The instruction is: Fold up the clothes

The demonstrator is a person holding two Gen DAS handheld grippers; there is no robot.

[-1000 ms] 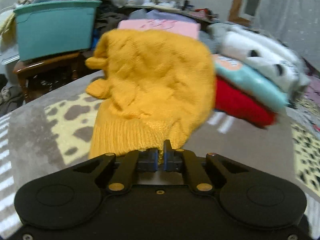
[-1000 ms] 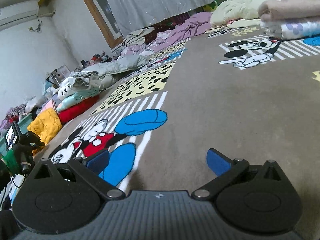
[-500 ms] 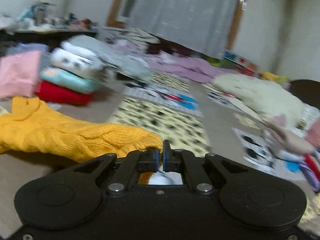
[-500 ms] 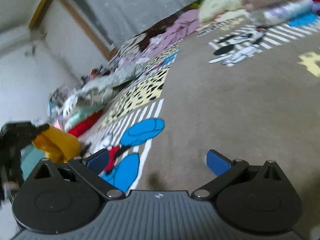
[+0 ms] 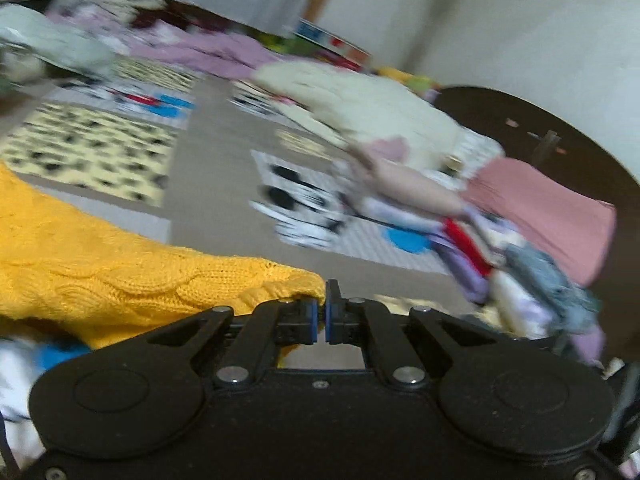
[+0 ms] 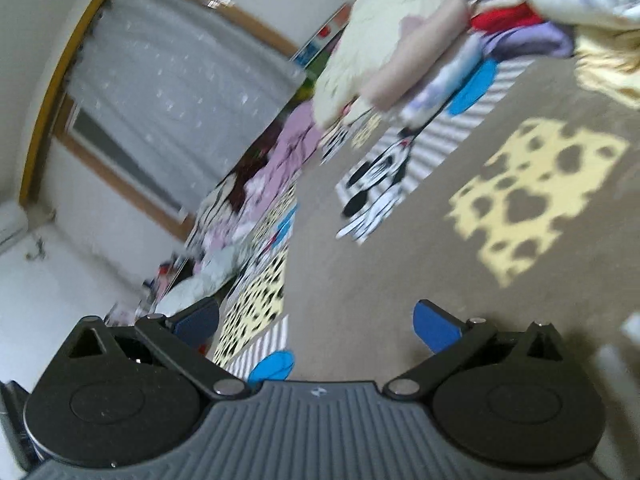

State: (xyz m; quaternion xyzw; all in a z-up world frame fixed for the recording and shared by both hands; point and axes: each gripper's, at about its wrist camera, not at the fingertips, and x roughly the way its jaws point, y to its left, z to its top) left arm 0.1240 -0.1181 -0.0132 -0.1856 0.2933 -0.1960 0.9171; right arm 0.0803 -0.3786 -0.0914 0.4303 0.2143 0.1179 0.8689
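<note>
Yellow knit sweater (image 5: 100, 264) trails off the left edge of the left wrist view, cut off there, its near corner pinched between the closed jaws of the left gripper (image 5: 322, 312). Motion blur smears the piled clothes (image 5: 460, 200) and patterned blanket (image 5: 208, 184) behind. The right gripper (image 6: 316, 320) hangs spread wide and empty. Half a second ago both views sat more level; now they tilt, and the sweater has left the right view.
</note>
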